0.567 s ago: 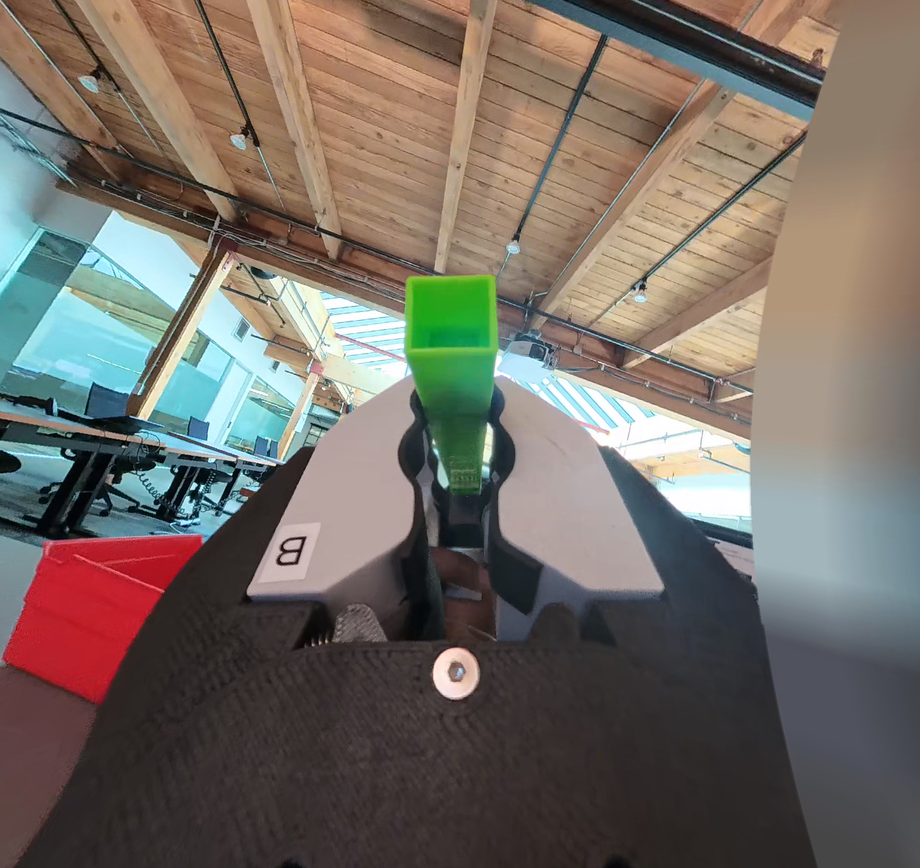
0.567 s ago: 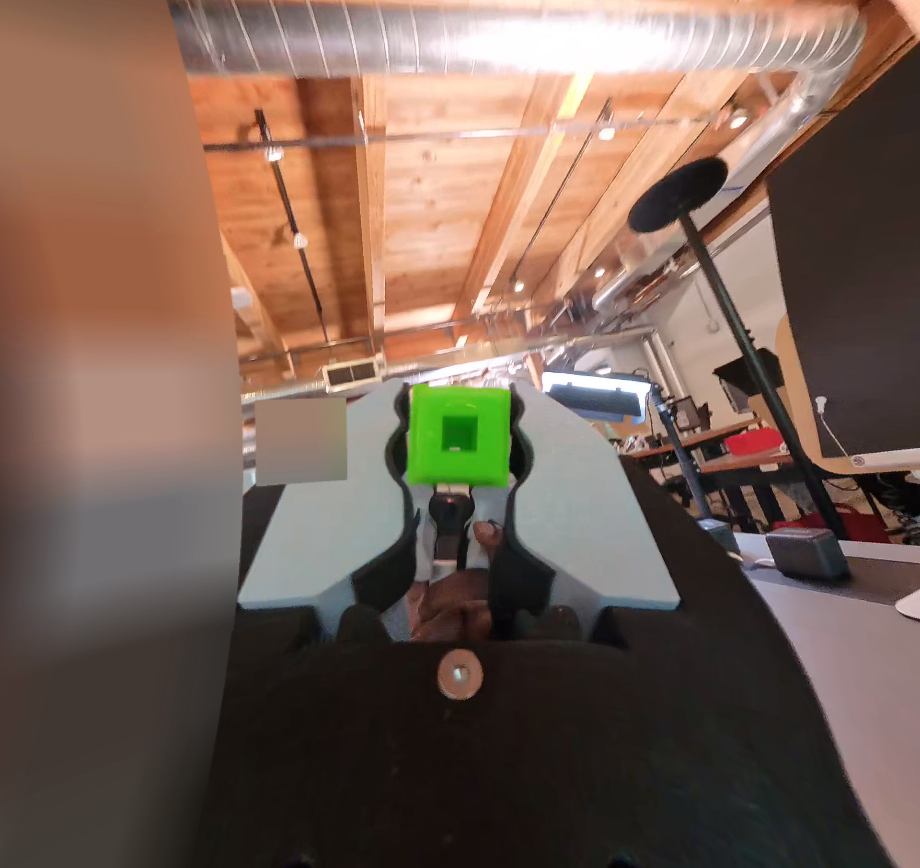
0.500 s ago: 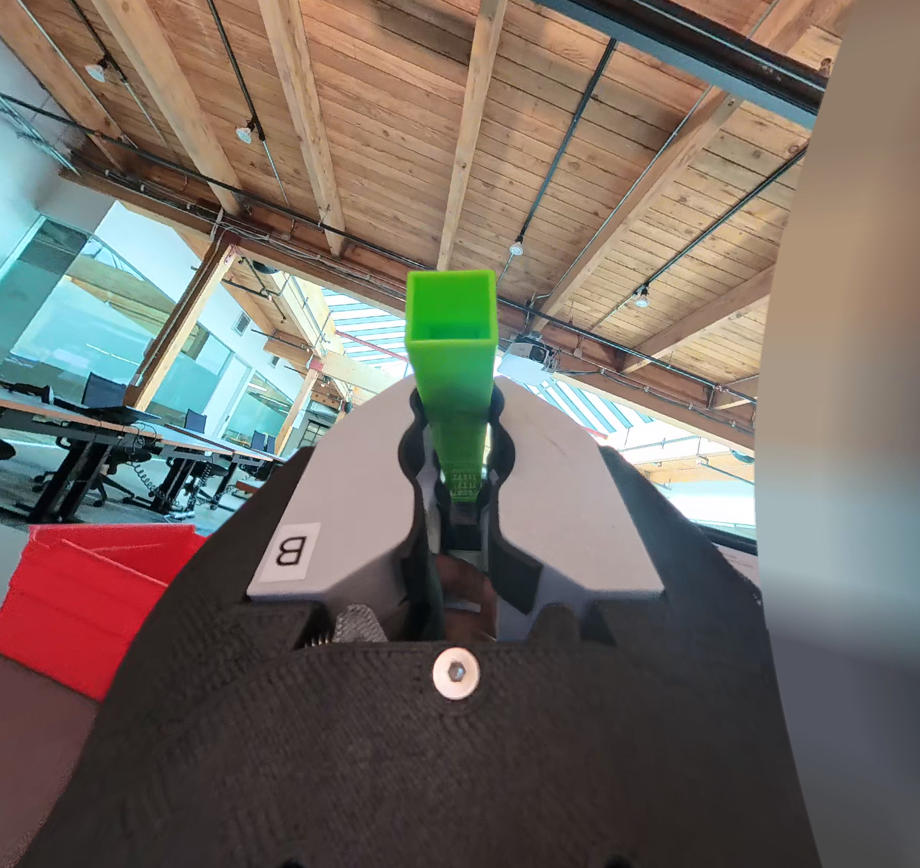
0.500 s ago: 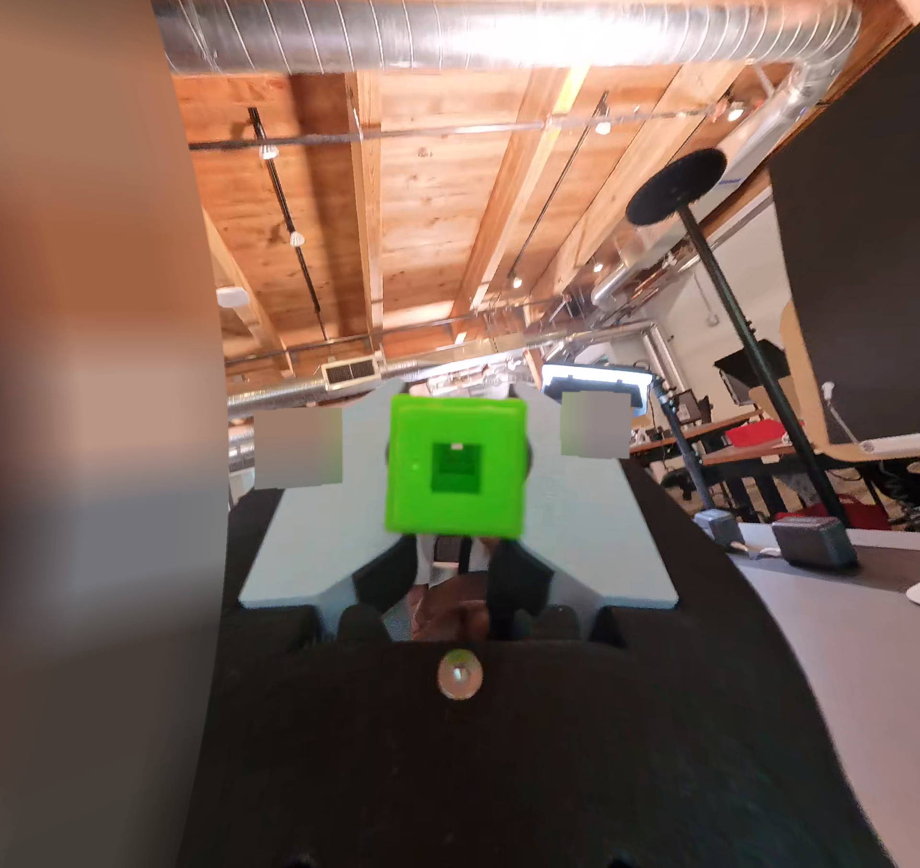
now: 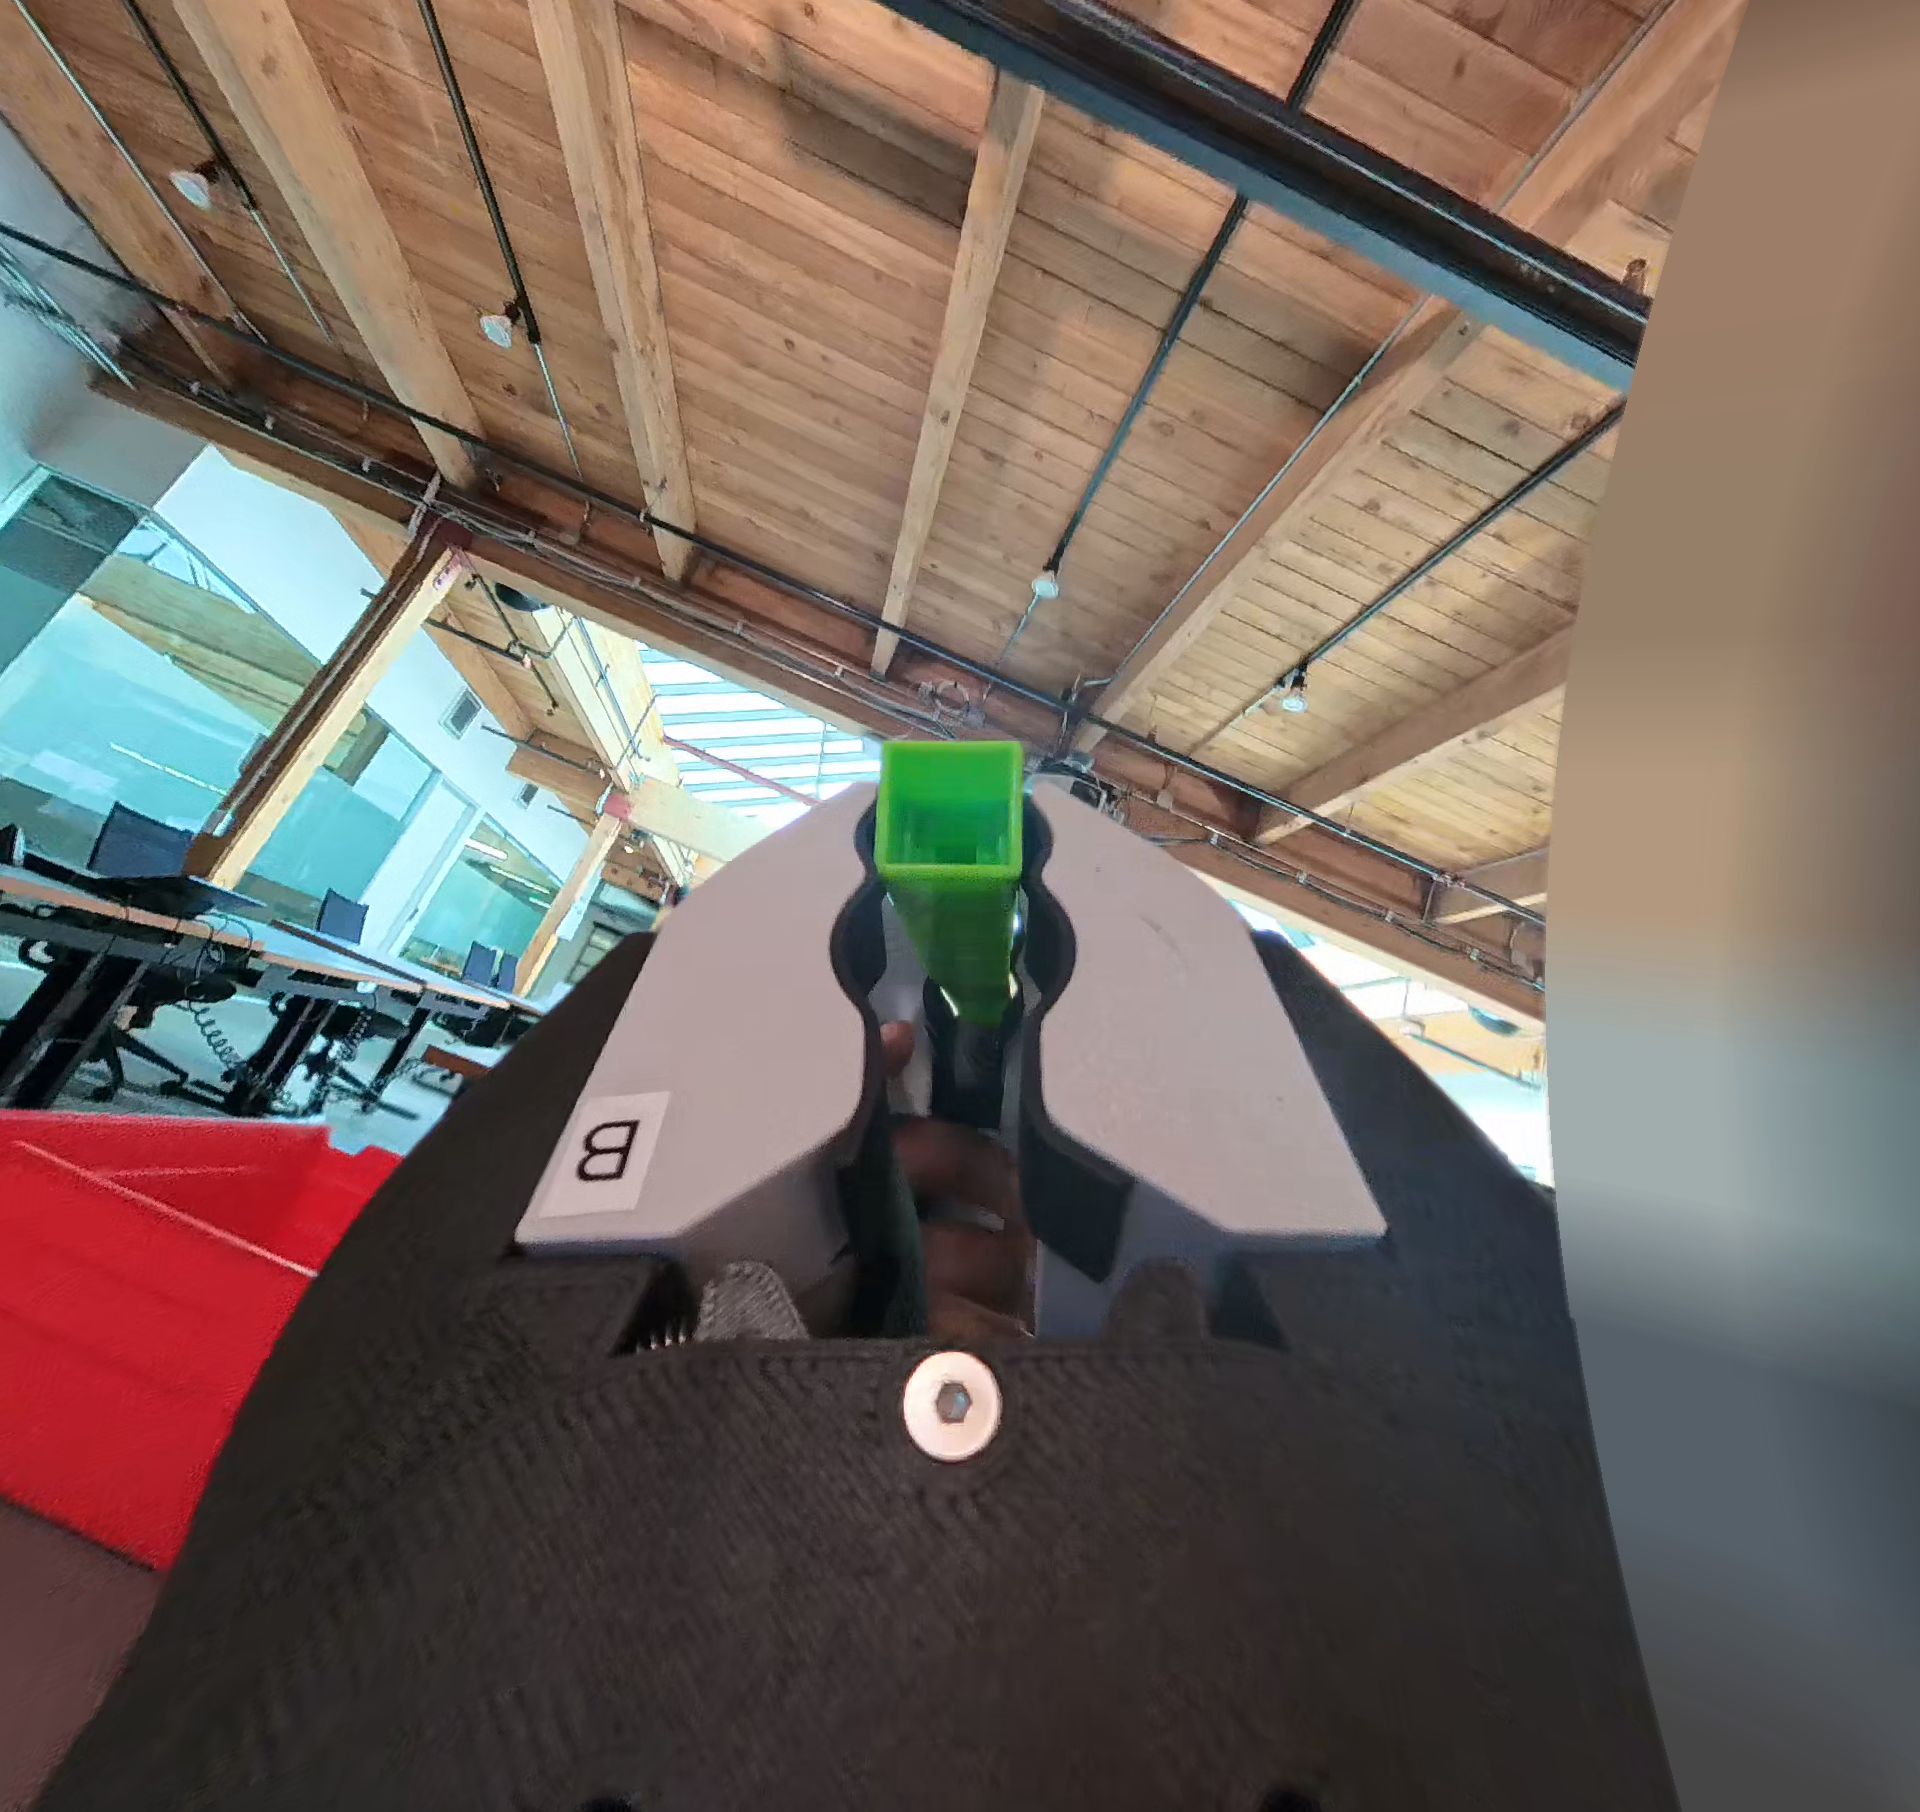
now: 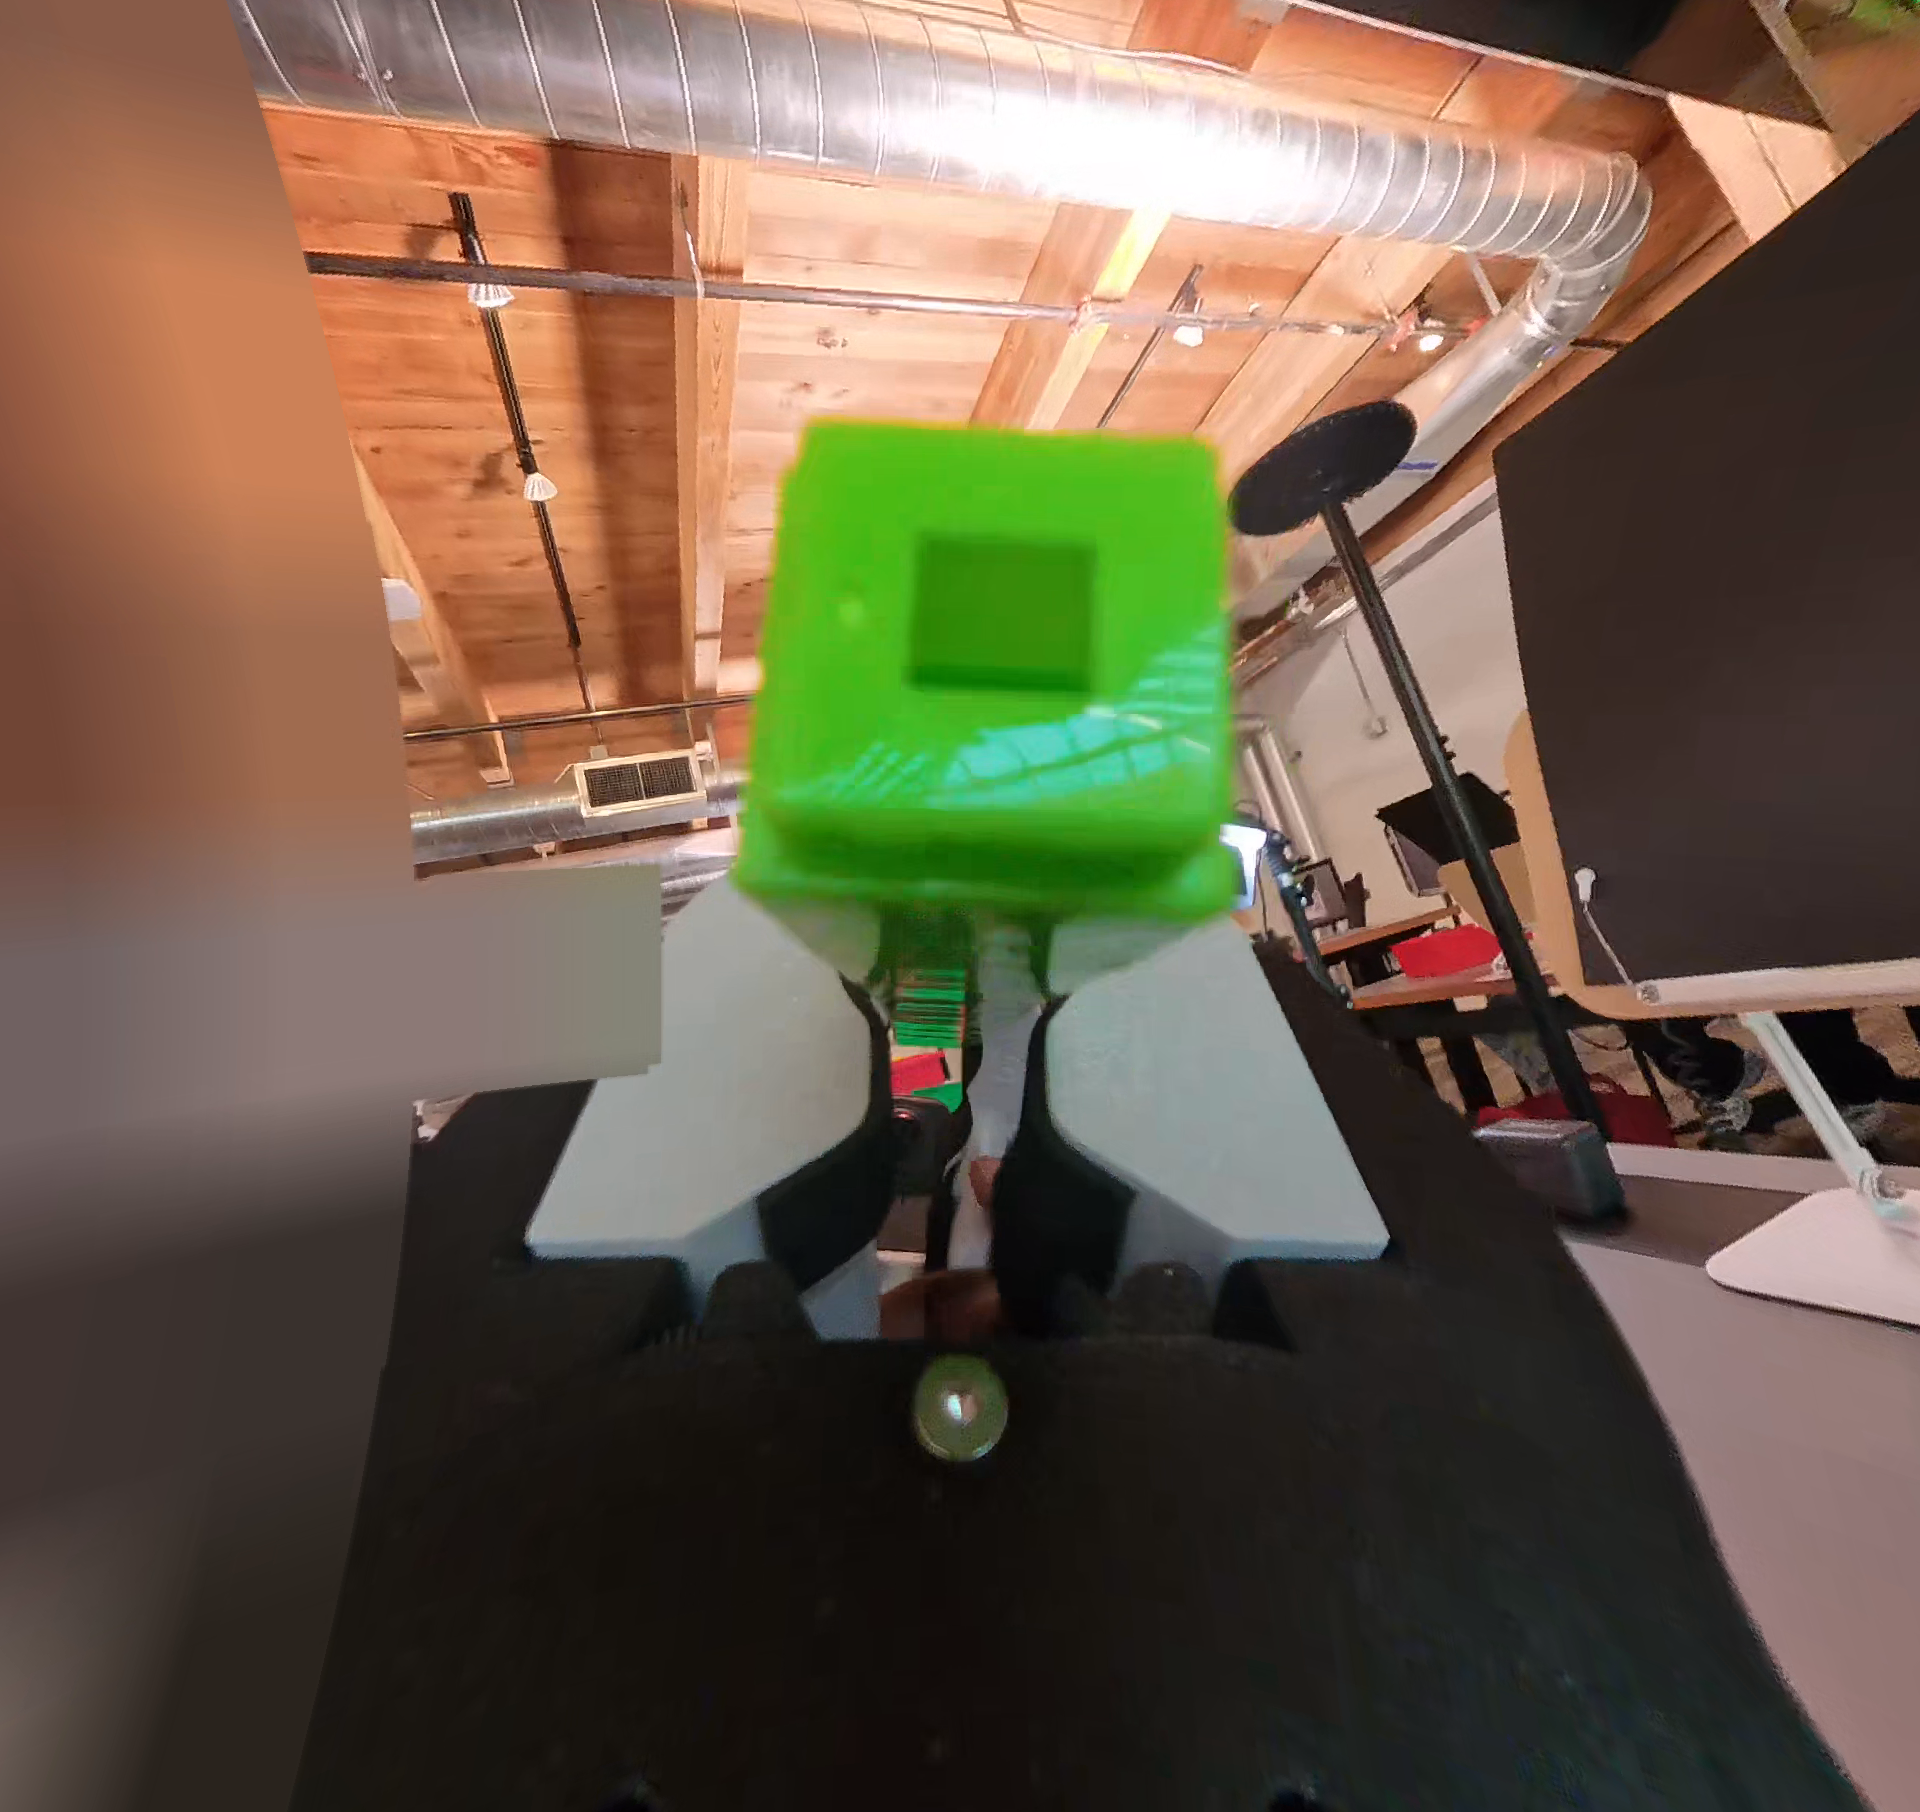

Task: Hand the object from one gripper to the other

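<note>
The left claw (image 5: 951,889) is pointing up toward the wooden ceiling (image 5: 831,256), its grey fingers (image 5: 748,1035) drawn narrow and pinching the green square tube (image 5: 948,869), which is standing upright between the tips with its open end facing away. In the right wrist view, a green block (image 6: 987,682) with a square recess is looming blurred above the right claw (image 6: 971,941); its fingers (image 6: 1174,1087) are sitting close together, though whether they are gripping the block is hard to tell
</note>
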`<state>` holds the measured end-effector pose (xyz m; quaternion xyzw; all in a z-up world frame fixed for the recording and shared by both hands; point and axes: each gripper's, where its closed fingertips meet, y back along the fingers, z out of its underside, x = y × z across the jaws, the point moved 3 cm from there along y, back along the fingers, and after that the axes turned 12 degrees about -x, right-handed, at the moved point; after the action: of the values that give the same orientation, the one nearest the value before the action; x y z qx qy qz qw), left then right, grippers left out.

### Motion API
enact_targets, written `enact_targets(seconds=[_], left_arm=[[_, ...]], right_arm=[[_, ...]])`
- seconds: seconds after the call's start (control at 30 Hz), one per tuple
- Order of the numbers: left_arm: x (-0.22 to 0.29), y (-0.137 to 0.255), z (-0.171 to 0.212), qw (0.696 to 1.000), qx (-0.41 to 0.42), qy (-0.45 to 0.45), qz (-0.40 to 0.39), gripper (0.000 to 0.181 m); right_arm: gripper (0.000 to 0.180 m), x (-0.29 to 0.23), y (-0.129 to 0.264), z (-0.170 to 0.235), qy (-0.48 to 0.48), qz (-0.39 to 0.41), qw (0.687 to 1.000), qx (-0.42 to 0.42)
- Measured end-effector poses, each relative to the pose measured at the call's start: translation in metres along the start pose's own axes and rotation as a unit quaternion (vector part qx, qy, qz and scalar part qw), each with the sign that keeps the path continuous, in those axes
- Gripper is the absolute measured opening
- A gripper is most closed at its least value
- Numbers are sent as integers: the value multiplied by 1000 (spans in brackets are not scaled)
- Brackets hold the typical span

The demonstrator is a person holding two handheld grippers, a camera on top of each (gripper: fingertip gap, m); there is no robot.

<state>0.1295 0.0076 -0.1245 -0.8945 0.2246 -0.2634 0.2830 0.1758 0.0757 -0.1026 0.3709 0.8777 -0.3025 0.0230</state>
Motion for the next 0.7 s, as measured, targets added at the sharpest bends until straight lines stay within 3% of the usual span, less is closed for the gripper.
enact_targets(seconds=[0.03,0.13,0.2,0.3,0.4,0.43,0.5,0.57,0.63,0.7], left_arm=[[0,-1,2,1000,-14,1,4,22],[0,-5,5,994,-102,-24,24,35],[-1,0,7,978,-201,-47,43,44],[5,14,24,930,-350,-92,63,50],[5,23,54,871,-459,-169,42,54],[7,24,63,857,-483,-176,45,51],[6,23,76,841,-506,-187,42,24],[3,19,81,846,-496,-192,38,23],[4,9,82,873,-453,-175,51,23],[10,-2,78,908,-391,-129,78,22]], right_arm=[[22,0,1,-2,-6,0,1000,-14],[23,0,7,-11,12,-1,998,-59],[23,-5,9,-7,28,-25,989,-145],[22,-13,15,10,49,-57,961,-265],[23,-16,16,27,81,-52,939,-331],[23,-17,15,32,85,-54,933,-345],[22,-20,14,38,89,-55,926,-362],[23,-22,10,36,100,-47,933,-341],[23,-23,3,29,122,-30,949,-291],[29,-22,0,35,152,-3,943,-297]])
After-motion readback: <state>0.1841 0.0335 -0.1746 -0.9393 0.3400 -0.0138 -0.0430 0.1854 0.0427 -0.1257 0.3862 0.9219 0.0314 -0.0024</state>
